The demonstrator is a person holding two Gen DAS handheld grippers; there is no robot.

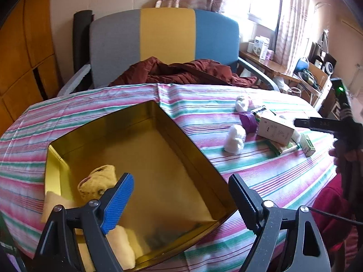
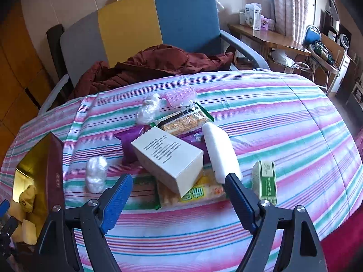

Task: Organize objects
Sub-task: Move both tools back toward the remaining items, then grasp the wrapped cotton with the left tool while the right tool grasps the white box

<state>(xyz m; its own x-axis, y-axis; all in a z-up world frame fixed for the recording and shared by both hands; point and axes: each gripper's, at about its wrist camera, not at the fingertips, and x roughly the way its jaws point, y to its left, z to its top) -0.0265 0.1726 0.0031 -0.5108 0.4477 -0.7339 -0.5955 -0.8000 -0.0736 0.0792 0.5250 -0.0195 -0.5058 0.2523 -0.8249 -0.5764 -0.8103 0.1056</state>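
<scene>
A striped pink, green and white cloth covers the surface, and behind it stands a chair with grey, yellow and blue panels, a dark red jacket heaped on its seat. On the left of the surface sits a large gold tin box, open at the top; in its near left corner lie a brownish-yellow soft item and pale yellow pieces. The left tool hangs over the near edge of the box with its jaws spread wide, gripping nothing. To the right of the box the loose things lie in a cluster: a cream carton rests tilted on top of a purple packet and a yellow snack packet, with a green-edged cracker packet just behind it and a white oblong bar touching its right side. A small green and white box stands near the right of the cluster. Two white crumpled wads lie apart, one between the tin and the carton, the other farther back beside a clear pink plastic tray. The right tool hovers just in front of the carton, jaws wide apart and holding nothing.
</scene>
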